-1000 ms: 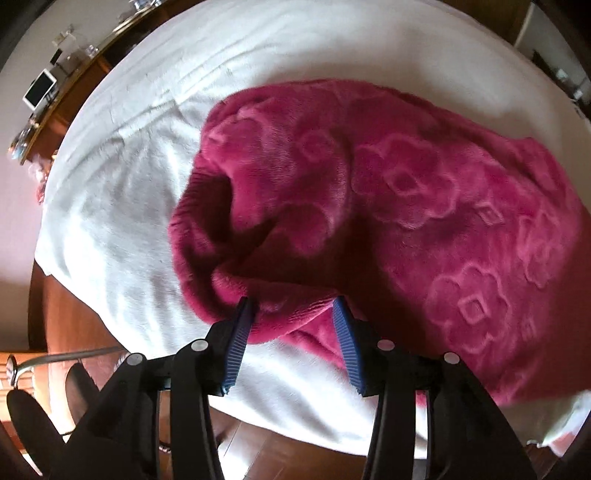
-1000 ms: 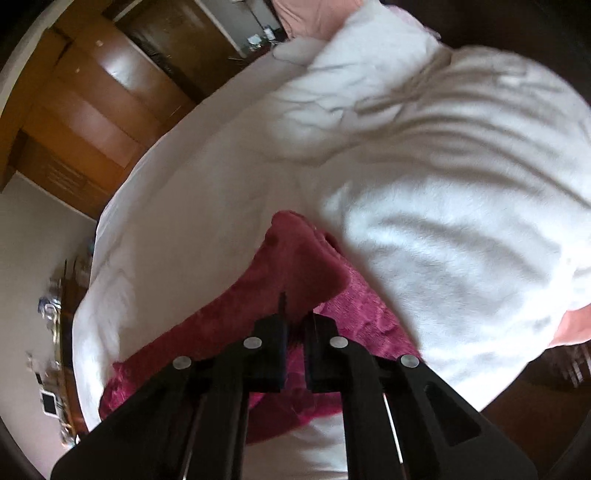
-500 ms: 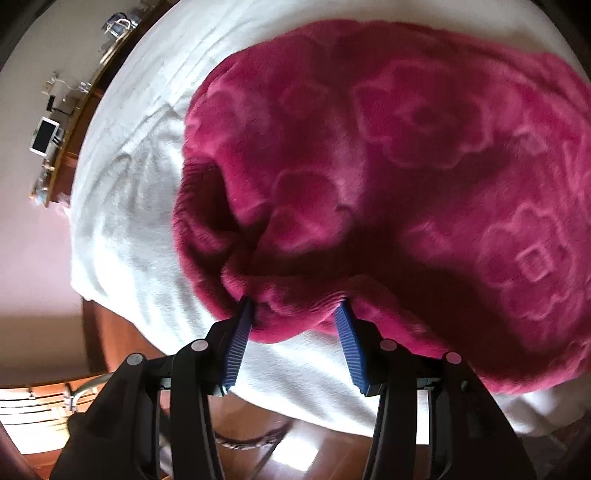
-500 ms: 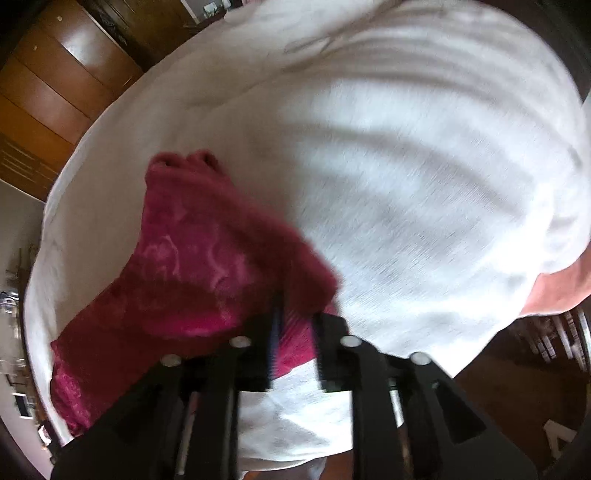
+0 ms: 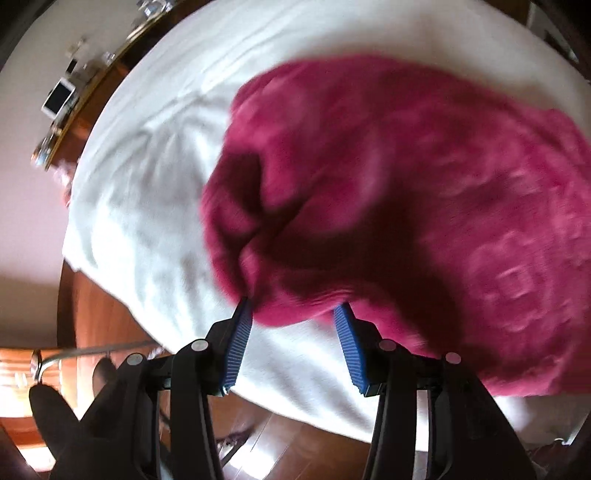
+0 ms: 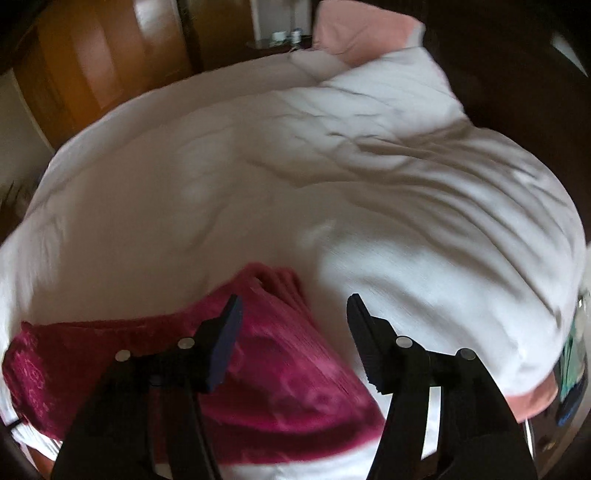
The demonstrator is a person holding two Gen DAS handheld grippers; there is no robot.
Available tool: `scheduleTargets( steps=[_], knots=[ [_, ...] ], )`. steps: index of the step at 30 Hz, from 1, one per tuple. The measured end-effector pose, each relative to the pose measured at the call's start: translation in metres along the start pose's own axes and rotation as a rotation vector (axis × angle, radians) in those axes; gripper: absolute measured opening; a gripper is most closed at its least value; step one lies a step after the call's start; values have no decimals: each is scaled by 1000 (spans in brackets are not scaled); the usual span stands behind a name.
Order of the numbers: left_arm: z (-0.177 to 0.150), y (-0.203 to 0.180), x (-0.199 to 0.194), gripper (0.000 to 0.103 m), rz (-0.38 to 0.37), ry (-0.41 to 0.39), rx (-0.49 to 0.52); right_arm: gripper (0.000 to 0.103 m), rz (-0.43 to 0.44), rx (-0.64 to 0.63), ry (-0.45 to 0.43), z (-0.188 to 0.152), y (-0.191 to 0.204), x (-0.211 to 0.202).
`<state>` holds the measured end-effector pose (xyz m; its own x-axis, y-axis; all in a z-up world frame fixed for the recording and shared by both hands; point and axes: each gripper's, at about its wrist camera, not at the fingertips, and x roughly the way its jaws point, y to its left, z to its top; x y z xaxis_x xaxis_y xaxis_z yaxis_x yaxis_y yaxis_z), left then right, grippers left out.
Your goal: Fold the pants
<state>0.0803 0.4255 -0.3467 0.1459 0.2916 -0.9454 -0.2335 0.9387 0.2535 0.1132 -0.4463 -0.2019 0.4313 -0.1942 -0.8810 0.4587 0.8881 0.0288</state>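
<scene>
The pants (image 5: pixel 388 192) are magenta fleece with an embossed flower pattern, lying bunched on the white bed (image 5: pixel 155 206). My left gripper (image 5: pixel 293 314) is open, its blue pads on either side of the pants' near edge, which bulges between them. In the right wrist view the pants (image 6: pixel 266 354) lie flat at the lower left of the bed (image 6: pixel 295 166). My right gripper (image 6: pixel 293 306) is open and empty, above the end of the pants. Both views are motion-blurred.
A wooden shelf with small devices (image 5: pixel 62 99) runs along the far left. Wooden floor (image 5: pixel 99 310) lies below the bed's edge. Pink pillows (image 6: pixel 362 29) and a wooden wardrobe (image 6: pixel 92 62) stand beyond the bed.
My right gripper has opened and let go of the pants' end, which now lies on the bed. My left gripper stays open around the near edge; the view has shifted.
</scene>
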Motion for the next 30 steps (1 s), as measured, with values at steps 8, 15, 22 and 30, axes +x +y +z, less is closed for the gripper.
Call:
scheduleTargets(
  steps=[8, 15, 22, 30],
  knots=[
    [21, -47, 8, 47, -11, 4, 41, 0, -134, -63, 82, 11, 5, 53],
    [23, -65, 52, 48, 111, 126, 127, 0, -287, -51, 45, 15, -22, 44],
    [42, -75, 57, 56, 162, 153, 160, 11, -2, -91, -1, 0, 19, 0],
    [40, -67, 55, 56, 208, 184, 113, 19, -60, -175, 152, -17, 38, 66]
  ],
)
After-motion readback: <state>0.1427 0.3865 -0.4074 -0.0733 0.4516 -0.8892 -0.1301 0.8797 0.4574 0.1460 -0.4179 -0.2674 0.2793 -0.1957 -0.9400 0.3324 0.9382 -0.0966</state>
